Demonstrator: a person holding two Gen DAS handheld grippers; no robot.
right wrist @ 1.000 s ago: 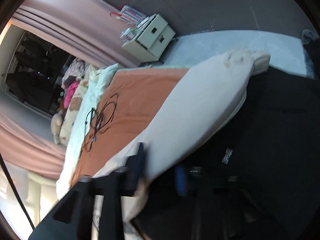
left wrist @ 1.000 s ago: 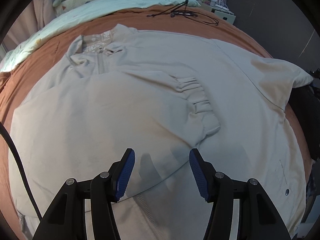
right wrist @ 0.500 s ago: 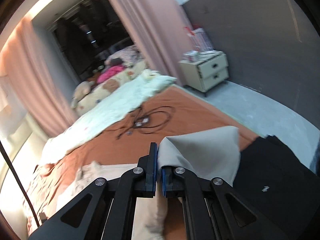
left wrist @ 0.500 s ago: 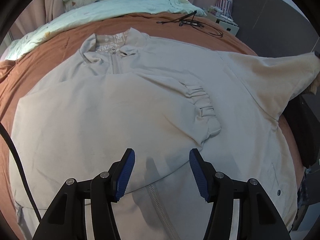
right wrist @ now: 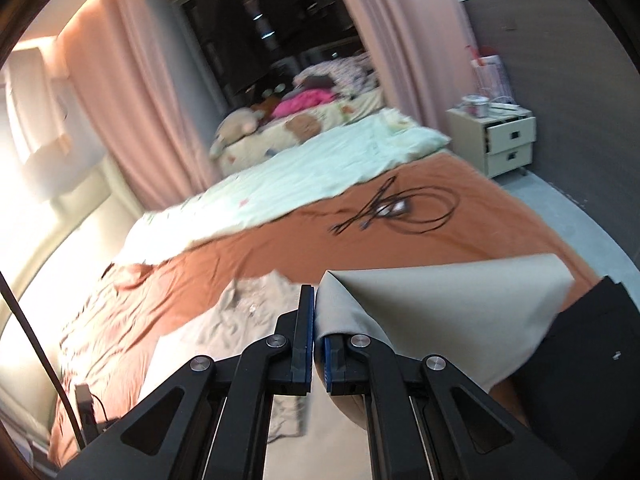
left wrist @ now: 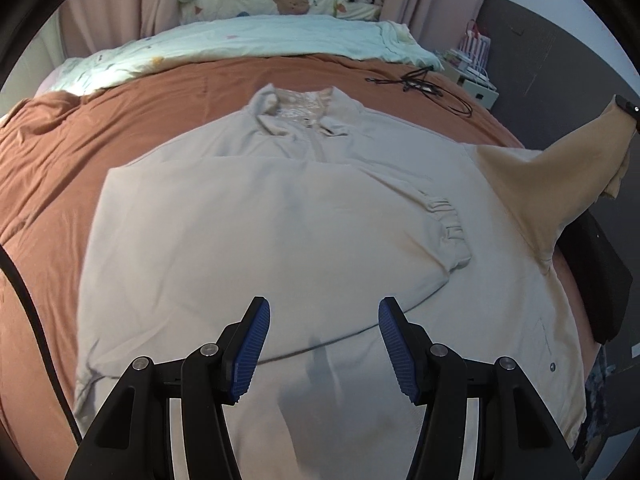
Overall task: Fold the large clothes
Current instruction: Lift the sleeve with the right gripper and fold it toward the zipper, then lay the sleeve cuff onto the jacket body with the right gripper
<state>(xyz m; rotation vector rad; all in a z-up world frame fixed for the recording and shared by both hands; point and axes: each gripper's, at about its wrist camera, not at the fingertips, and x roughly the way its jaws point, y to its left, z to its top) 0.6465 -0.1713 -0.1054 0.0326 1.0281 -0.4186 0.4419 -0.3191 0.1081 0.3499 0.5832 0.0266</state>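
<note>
A large beige zip-neck sweatshirt (left wrist: 280,232) lies flat, collar away from me, on the rust-brown bedspread (left wrist: 80,160). One sleeve is folded across its front, the cuff (left wrist: 452,236) at the right. My left gripper (left wrist: 322,344) is open and empty, hovering over the hem. My right gripper (right wrist: 316,340) is shut on the other sleeve (right wrist: 440,308) and holds it lifted off the bed; in the left wrist view this sleeve (left wrist: 568,160) rises at the right edge.
Black cables (left wrist: 424,84) lie on the bedspread beyond the collar. A pale green quilt (left wrist: 240,48) and pillows with soft toys are at the head. A black garment (left wrist: 600,280) hangs at the bed's right side. A bedside drawer unit (right wrist: 504,140) stands by the grey wall.
My right gripper has lifted the sleeve higher off the bed and swung to face the head of the bed. My left gripper has pulled back and risen slightly, staying open.
</note>
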